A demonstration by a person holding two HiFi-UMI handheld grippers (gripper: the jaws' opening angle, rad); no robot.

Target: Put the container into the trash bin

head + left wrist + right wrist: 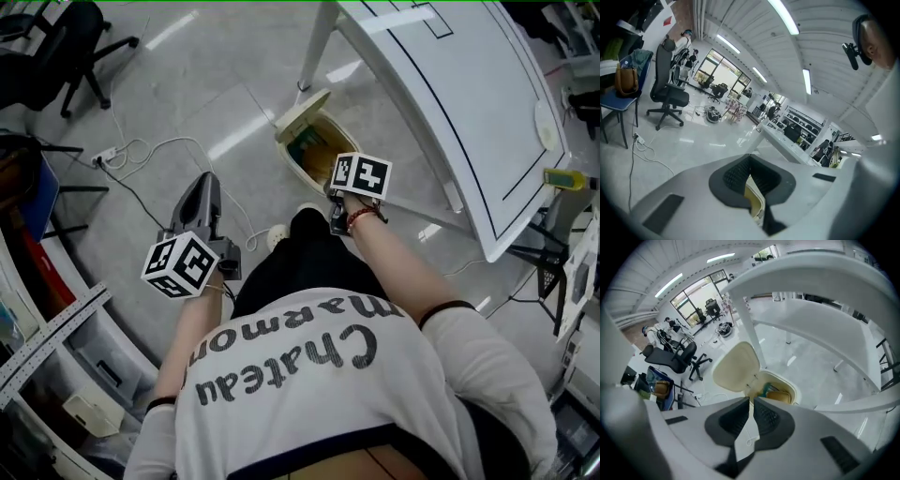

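Trash bin (pixel 309 176): stands on the floor at the foot of the table leg (pixel 317 42), lid (pixel 736 367) tipped back, mouth fully open. Container (pixel 780 397): lies inside the bin below the rim, tan, just beside a green item (pixel 768 390). Right gripper (pixel 752 400): hangs just short of the bin's near rim, aimed at the open mouth; jaws closed down to a hairline slit, gripping nothing, with floor visible through the slit. Left gripper (pixel 750 159): hangs to the left of the bin, well apart from it, over bare floor; jaw tips together, nothing clamped, with a glimpse of cream bin edge through the gap lower down. Table (pixel 469 103): overhangs to the right of the bin, with a curved edge close to the right forearm. Clearance: open floor ahead and to the left of the left gripper, crossed by a loose white cable (pixel 141 150) ending at a power strip (pixel 103 153); office chair (pixel 80 47) well beyond, far left; shelving (pixel 56 328) close along the person's left side.
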